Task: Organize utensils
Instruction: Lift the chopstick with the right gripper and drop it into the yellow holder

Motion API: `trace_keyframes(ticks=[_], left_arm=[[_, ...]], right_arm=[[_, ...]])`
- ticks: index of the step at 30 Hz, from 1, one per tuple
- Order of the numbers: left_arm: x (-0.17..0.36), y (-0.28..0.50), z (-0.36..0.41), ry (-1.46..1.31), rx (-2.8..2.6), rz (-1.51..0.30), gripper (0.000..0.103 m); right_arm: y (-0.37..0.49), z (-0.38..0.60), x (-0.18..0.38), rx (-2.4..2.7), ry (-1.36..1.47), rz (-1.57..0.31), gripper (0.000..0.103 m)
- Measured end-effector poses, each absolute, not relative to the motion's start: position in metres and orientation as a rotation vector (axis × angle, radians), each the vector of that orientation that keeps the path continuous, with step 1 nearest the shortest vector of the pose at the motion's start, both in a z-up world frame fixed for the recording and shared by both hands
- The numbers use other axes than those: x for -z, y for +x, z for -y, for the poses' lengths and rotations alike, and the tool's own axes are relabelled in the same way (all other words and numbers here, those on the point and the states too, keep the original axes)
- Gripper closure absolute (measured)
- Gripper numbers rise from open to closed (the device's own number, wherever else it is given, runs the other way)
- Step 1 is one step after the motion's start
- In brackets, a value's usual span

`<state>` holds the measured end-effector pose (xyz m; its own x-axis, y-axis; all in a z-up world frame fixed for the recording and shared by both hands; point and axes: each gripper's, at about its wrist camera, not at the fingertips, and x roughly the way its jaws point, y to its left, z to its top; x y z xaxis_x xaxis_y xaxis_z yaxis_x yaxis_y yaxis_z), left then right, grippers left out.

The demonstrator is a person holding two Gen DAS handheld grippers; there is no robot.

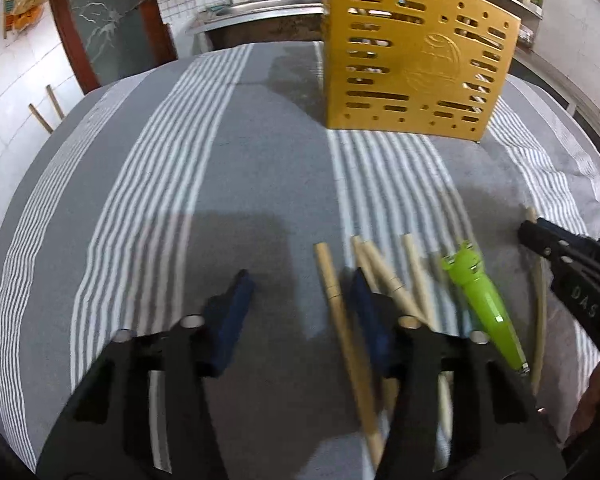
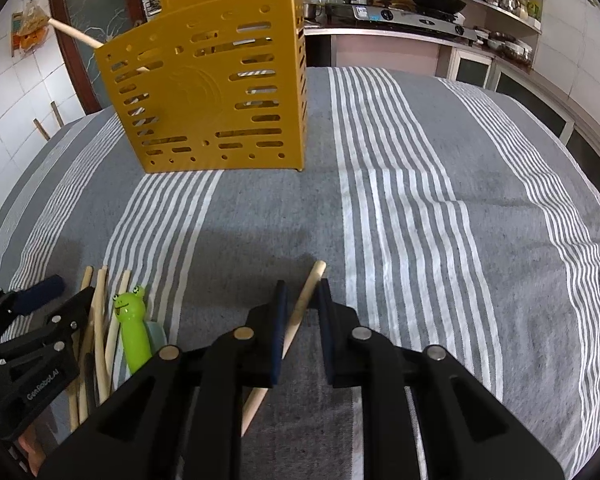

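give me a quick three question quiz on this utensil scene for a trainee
1. True or false: the yellow slotted plastic utensil holder lies flat on its side on the grey striped cloth.
2. What sits between the fingers of the right hand-held gripper? A) a round wooden chopstick B) a metal spoon C) nothing
3. Fill in: the green frog-headed plastic handle lies beside loose chopsticks near the ___ hand-held gripper.

Key: 1 false, it stands upright. 2 A. 3 left hand-held gripper.
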<state>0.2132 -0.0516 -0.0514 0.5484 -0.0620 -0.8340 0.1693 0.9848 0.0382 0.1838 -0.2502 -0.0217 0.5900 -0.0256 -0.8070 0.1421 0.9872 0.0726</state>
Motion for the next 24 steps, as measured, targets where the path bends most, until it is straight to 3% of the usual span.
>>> trace_keyframes(ticks=[4,8,17,24], left_arm=[[0.049,0.220,0.057,0.095,0.145,-1.012,0.078],[0.047,0.229,0.060,0.065,0.152,-1.035,0.096],[0.042,0.226,0.055,-0.030,0.162,-1.010,0.098],[0.006,0.206,0.050,-0.062,0.187,-0.856,0.098]], right_arm=[[0.188,0.248,0.021,0.127,0.144,-0.954,0.089],[0.192,0.242,0.020,0.150,0.139,-0.959,0.091],[0.186,0.238,0.008,0.144,0.167,-0.892,0.094],[0.167,0.243,-0.032,0.120,0.182,-0.746,0.095]])
